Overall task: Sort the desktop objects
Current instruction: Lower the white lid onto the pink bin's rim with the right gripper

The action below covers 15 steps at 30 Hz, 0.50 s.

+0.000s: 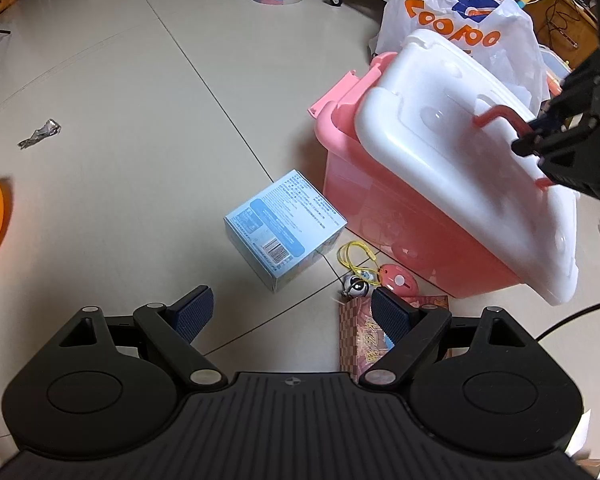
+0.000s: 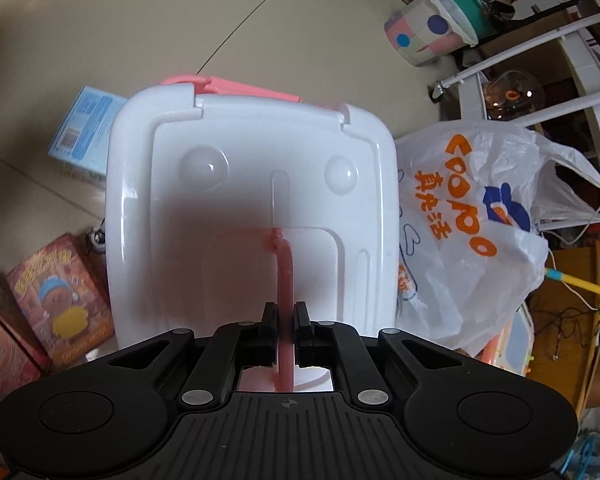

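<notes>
Right wrist view is filled by the white lid (image 2: pixel 252 208) of the pink storage box (image 1: pixel 404 216), and its pink handle (image 2: pixel 286 276) is clamped between the fingers of the right gripper (image 2: pixel 286 334). In the left wrist view the lid is seen tilted, its upper-left edge resting at the box rim and its lower-right end raised clear, so the box is judged to be only partly opened. Nothing is yet shown to be sorted: whether anything lies inside the box cannot be told through its tinted wall. Still on the floor in the lower middle of the left view are a blue carton (image 1: pixel 284 228), a yellow-corded toy (image 1: pixel 358 280), a pink round case (image 1: pixel 396 280) and a patterned pink box (image 1: pixel 360 336), all just beside the storage box. The lid is judged to need removal before any item is placed.

The left gripper (image 1: pixel 292 314) is held low over the floor, its fingers spread wide apart and holding nothing, pointed toward the blue carton.
</notes>
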Motion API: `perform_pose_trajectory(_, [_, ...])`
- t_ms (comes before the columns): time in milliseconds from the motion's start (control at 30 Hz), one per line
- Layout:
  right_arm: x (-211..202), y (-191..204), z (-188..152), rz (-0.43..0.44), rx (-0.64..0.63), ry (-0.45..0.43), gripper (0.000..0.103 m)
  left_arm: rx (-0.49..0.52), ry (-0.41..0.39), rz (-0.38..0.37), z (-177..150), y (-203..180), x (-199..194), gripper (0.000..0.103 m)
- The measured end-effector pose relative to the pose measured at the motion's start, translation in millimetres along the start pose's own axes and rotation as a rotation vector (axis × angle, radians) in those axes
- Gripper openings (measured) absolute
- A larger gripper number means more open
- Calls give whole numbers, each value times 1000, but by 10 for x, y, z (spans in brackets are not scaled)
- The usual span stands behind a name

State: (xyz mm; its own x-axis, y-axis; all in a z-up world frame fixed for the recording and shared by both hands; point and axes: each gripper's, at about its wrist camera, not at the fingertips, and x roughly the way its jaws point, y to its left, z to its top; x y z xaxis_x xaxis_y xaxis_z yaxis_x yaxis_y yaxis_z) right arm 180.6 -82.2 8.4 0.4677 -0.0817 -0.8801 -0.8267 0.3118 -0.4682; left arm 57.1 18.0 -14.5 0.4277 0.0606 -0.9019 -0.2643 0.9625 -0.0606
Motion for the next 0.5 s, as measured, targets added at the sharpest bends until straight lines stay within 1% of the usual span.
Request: perform_pose_trajectory(500, [141, 49, 335, -29, -30, -6, 7, -5, -10, -3, 51, 135, 29, 88])
